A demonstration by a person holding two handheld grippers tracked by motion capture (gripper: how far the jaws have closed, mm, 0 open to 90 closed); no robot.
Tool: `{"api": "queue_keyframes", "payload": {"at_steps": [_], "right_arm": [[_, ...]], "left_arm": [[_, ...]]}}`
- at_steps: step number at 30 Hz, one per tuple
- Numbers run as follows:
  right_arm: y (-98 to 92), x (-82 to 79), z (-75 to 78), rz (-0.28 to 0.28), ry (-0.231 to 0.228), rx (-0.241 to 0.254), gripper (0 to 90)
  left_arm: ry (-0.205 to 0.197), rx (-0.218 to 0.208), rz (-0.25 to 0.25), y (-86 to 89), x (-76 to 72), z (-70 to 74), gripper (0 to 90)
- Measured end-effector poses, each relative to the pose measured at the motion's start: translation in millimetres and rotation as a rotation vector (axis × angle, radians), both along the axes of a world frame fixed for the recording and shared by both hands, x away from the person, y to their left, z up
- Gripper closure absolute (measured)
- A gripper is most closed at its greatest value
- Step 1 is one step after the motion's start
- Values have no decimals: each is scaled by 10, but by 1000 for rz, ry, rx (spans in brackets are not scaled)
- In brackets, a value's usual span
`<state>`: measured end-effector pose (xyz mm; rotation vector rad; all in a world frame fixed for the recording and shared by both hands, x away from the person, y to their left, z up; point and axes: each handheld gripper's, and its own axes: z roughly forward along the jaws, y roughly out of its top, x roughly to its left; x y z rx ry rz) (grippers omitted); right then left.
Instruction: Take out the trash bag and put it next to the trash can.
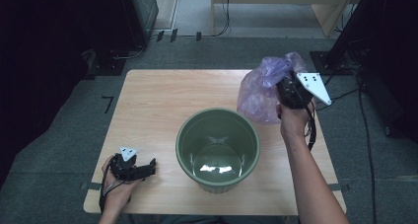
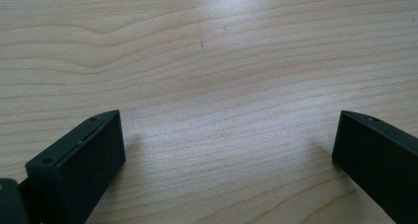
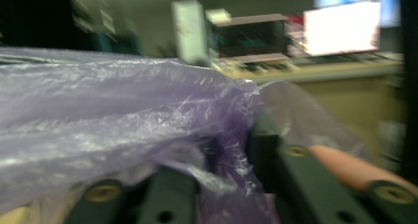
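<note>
The right gripper (image 1: 287, 88) pinches a purple plastic bag (image 1: 262, 91) between its jaws; the left gripper (image 1: 143, 168) rests, jaws spread, on the wooden table (image 1: 162, 95) beside a green bucket (image 1: 218, 147).

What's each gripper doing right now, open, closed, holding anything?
Left gripper: open, empty, resting low on the table.
Right gripper: jaws closed on the purple plastic bag, lifted beside the green bucket.
</note>
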<state>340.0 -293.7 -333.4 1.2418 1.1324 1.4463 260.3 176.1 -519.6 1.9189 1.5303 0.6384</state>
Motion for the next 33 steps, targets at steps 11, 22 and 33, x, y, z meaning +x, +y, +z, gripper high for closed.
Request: {"api": "queue_keyframes", "payload": {"at_steps": [11,22,33], "right_arm": [[32,-41,-404,165,177,-100,291],[-275,-434,-807,222,281,-179,178],[-455,-738,-1129,245,385,-271,146]], "left_arm": [[0,0,-2,1,2,0,0],[1,2,-2,0,9,1,0],[0,0,0,-3,13,0,0]]}}
